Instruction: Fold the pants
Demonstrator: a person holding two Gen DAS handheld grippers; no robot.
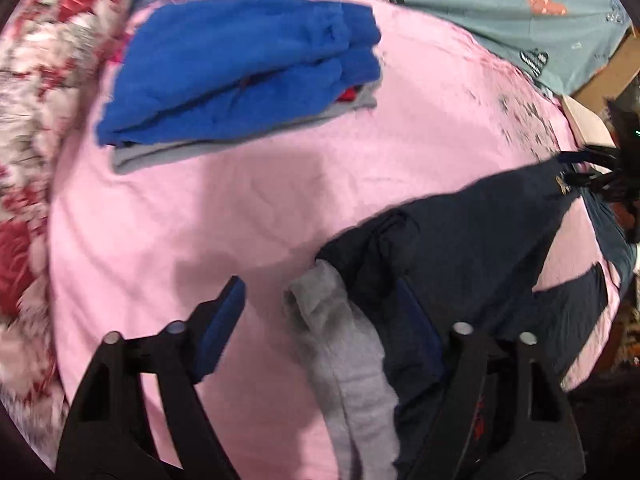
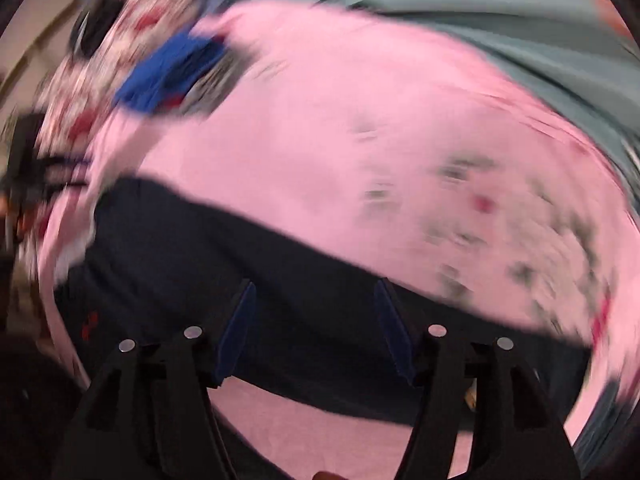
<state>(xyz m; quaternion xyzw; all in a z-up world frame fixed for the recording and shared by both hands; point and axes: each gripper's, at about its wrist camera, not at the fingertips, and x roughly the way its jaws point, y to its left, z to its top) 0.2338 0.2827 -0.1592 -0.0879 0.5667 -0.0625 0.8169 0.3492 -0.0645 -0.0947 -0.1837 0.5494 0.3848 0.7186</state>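
Dark navy pants (image 1: 472,240) lie on a pink sheet (image 1: 248,216); a grey inner lining (image 1: 344,344) shows at one end. My left gripper (image 1: 320,312) is open, its fingers on either side of that grey-lined end. In the left wrist view the right gripper (image 1: 600,176) appears at the far right by the pants' other end. In the blurred right wrist view the pants (image 2: 248,264) stretch as a dark band across the sheet (image 2: 340,140). My right gripper (image 2: 316,320) is open just above them, nothing between its pads.
A stack of folded clothes with a bright blue garment (image 1: 240,68) on top lies at the back left; it also shows in the right wrist view (image 2: 168,72). A red-and-white floral blanket (image 1: 44,92) lies along the left. A teal sheet (image 1: 500,8) lies behind.
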